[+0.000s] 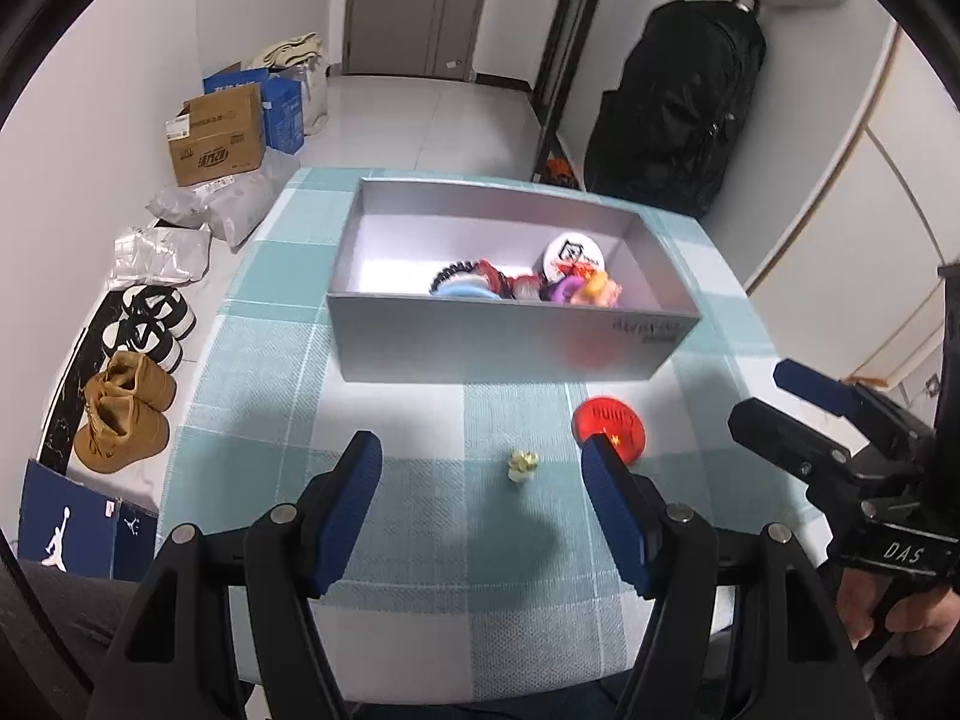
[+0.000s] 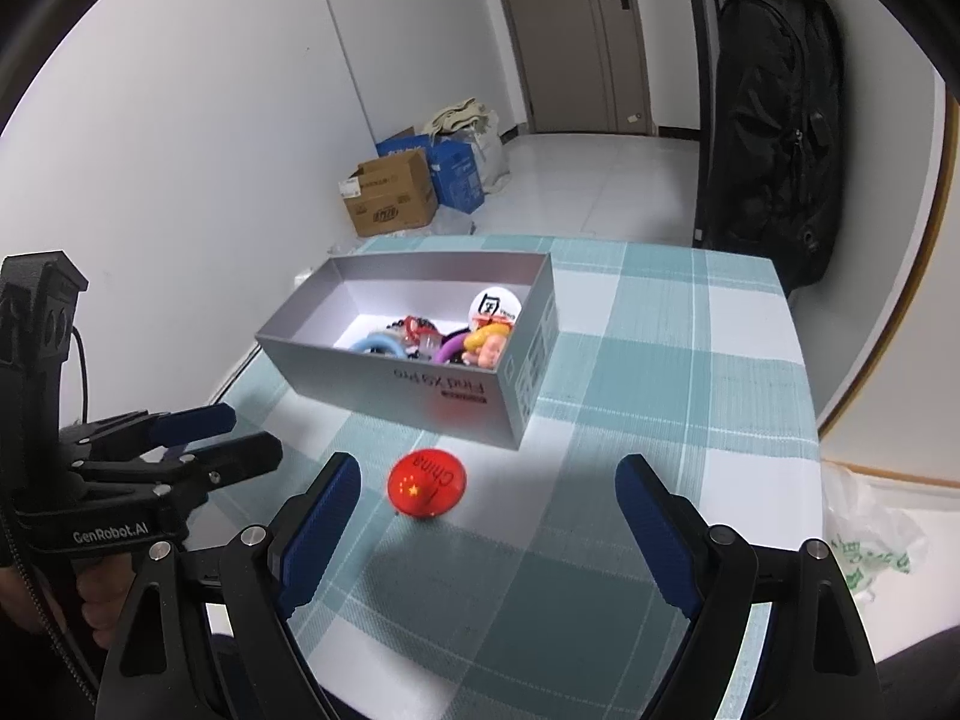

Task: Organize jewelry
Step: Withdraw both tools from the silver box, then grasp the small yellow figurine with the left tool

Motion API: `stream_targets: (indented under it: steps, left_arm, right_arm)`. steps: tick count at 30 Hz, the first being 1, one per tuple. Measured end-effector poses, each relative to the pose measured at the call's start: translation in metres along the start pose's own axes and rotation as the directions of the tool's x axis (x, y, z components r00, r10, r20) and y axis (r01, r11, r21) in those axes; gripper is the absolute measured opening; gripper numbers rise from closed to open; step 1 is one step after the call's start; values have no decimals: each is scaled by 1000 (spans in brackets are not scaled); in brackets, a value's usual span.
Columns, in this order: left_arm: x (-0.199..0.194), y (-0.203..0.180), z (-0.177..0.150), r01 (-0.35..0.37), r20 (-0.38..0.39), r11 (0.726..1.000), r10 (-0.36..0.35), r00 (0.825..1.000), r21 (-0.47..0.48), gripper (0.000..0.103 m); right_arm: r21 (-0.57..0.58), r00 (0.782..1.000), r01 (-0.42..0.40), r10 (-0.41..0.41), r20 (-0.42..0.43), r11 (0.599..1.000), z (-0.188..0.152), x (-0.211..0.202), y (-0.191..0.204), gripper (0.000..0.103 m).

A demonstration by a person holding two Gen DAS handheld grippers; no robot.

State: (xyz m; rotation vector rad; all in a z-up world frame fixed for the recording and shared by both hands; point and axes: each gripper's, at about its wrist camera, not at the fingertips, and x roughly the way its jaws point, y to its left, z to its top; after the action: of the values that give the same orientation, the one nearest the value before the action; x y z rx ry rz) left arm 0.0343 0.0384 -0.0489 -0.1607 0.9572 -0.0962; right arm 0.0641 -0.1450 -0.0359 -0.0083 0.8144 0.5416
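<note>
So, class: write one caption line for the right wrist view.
Open right gripper hovers near a red badge on the checked tablecloth, before a grey box of trinkets.

White walls point(image 2: 198, 138), glossy pale tile floor point(image 1: 420, 120), grey door point(image 2: 564, 36) at the back, teal checked tablecloth point(image 2: 660, 360), cardboard boxes point(image 1: 216, 138) and shoes point(image 1: 123, 420) along the left wall, black backpack point(image 1: 672, 102) hanging right

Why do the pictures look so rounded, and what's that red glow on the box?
Both views are fisheye: black corners, bowed walls. In the left wrist view, the red badge throws a reddish reflection on the silver box; the right wrist view shows a dark shadow on the tablecloth.
</note>
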Motion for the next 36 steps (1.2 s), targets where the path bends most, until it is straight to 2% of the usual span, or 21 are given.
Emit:
stream_targets:
  steps: [5,13,15,17,18,21,22,23,25,31,36]
  left_arm:
    - [9,-7,-4,53,-65,999,-53,997,7,65]
    - [31,-15,-9,24,-121,999,-19,993,44,64]
    - [36,-17,-10,47,-146,998,-39,989,51,64]
    - [35,-17,-11,50,-138,997,-42,990,51,63]
    - [36,-19,-11,46,-144,997,-37,989,61,61]
    - [37,-23,-10,-12,-132,994,27,991,111,34]
    - [37,-23,-11,-23,-130,993,39,991,119,30]
    - [37,-23,-10,-25,-128,992,40,991,121,26]
    - [37,-22,-9,-9,-132,994,23,991,108,10]
    - [38,-24,-10,3,-132,992,14,991,128,9]
    - [36,-18,-7,47,-144,995,-35,989,84,9]
  right_arm:
    - [54,999,8,-6,-45,999,-4,3,-4,87]
    - [126,999,-2,9,-54,992,-6,-2,-17,87]
    - [134,998,-5,13,-55,991,-7,-3,-19,87]
    - [135,998,-12,20,-57,991,-8,-3,-19,87]
    - [135,998,-23,30,-55,991,-8,-4,-19,87]
    - [134,998,-40,47,-48,990,-7,-5,-19,87]
    - [134,998,-42,48,-47,990,-7,-5,-18,87]
    - [133,998,-42,49,-48,990,-7,-4,-18,87]
    - [132,997,-42,49,-53,990,-7,-3,-17,87]
    - [126,996,-48,57,-70,991,-10,0,-16,87]
    - [118,994,-40,51,-96,992,-12,7,-14,87]
